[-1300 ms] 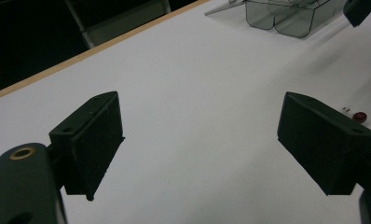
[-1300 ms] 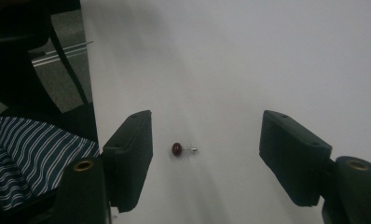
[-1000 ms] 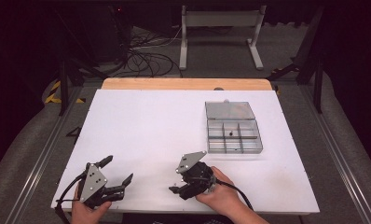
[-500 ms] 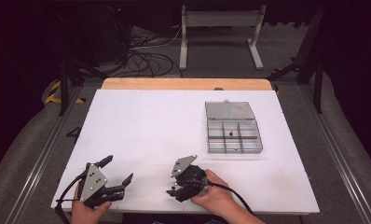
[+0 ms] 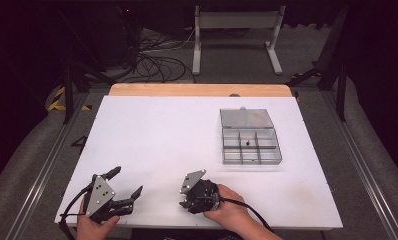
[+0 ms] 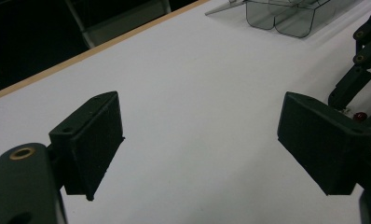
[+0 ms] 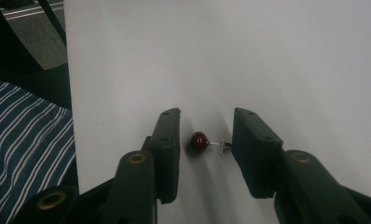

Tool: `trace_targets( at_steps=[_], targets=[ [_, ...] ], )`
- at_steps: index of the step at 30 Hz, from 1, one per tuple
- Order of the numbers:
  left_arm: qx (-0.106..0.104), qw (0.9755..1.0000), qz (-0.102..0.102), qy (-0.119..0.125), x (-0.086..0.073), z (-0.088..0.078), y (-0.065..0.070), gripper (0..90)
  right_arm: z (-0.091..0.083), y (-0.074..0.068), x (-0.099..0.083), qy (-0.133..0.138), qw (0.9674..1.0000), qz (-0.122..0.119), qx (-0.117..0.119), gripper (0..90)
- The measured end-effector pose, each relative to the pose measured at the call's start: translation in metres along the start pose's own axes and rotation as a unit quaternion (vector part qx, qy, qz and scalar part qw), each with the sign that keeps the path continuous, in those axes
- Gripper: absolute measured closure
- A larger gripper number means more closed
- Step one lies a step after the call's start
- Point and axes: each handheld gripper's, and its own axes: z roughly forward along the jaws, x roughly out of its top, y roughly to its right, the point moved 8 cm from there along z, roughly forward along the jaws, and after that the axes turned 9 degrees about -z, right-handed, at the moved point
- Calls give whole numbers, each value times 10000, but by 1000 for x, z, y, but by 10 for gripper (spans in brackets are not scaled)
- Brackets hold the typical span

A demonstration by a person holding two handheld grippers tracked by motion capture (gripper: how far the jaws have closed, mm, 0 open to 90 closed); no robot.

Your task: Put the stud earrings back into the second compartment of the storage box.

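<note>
White tabletop [image 5: 187, 135] runs from the wooden far edge to the person's side, with a clear compartment box [image 5: 250, 145] open at the far right. Near the front edge the left gripper [image 5: 127, 192] rests with its jaws spread wide and nothing between them. Beside it, the right gripper [image 7: 204, 149] points down at the table; its jaws have just been closing and now bracket a small dark red bead on a wire pin [image 7: 198, 140], not yet pressing it. The pin's length lies across the gap, bead toward one pad, wire tip toward the other.
</note>
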Motion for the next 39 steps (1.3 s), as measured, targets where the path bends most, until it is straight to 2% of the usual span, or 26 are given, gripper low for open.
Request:
trace_targets(
  at_steps=[4, 16, 33, 39],
  targets=[
    [3, 10000, -16, 8, 0, 0, 0, 146, 0, -1, 1, -4, 10000, -51, -23, 704],
    [3, 10000, -11, 7, 0, 0, 0, 146, -8, 0, 6, 90, 9999, -72, -59, 705],
    [7, 10000, -14, 6, 0, 0, 0, 146, -50, 19, 18, 347, 9987, -11, -371, 705],
    [5, 10000, -10, 8, 0, 0, 0, 146, -64, 30, 19, 389, 9979, 52, -512, 706]
  ],
)
